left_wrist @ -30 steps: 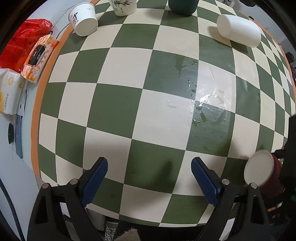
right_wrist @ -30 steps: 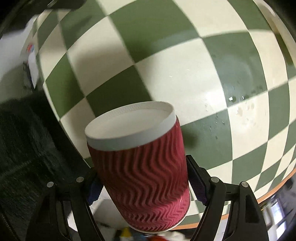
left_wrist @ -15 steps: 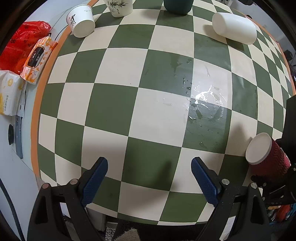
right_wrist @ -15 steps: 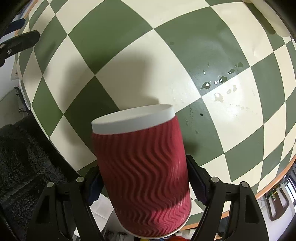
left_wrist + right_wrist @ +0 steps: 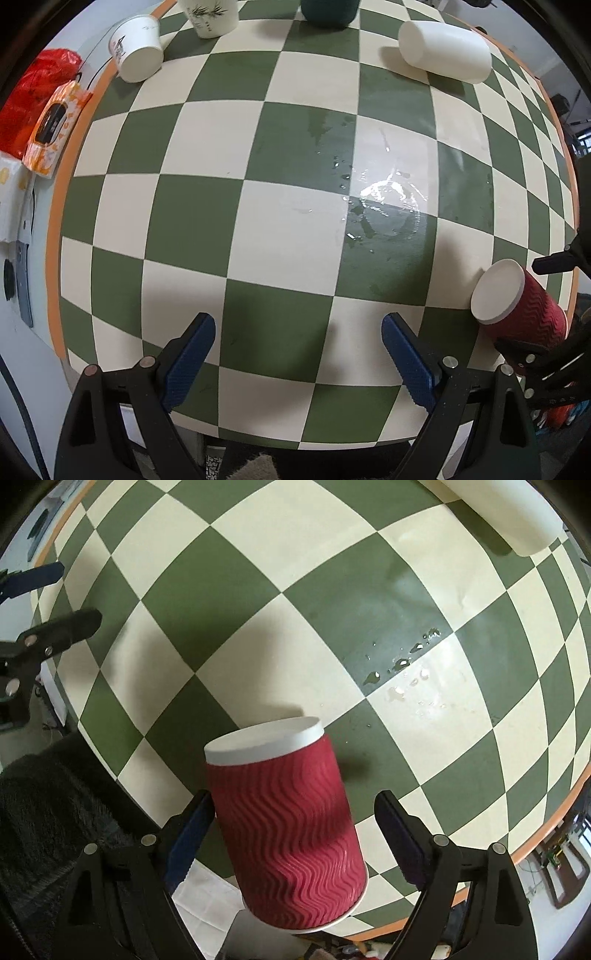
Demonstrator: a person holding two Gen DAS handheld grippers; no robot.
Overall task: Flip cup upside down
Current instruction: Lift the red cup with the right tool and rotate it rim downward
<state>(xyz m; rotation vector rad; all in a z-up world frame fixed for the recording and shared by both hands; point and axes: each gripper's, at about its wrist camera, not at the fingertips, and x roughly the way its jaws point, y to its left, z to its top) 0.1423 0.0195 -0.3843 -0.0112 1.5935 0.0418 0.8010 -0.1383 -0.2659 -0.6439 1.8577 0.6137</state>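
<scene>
Red cup (image 5: 288, 827) between the right tongs (image 5: 295, 834)
Cup tilted above the checkered counter (image 5: 258, 590); right tongs look slack around it, left tongs (image 5: 295, 354) wide, empty.

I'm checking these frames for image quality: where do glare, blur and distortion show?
Left wrist view: bright glare on the wet patch of the green-and-cream checkered table, whose squares bulge from fisheye distortion. Right wrist view: slight motion blur on the red ribbed paper cup, which casts a dark shadow on the table; corners are vignetted black.
</scene>
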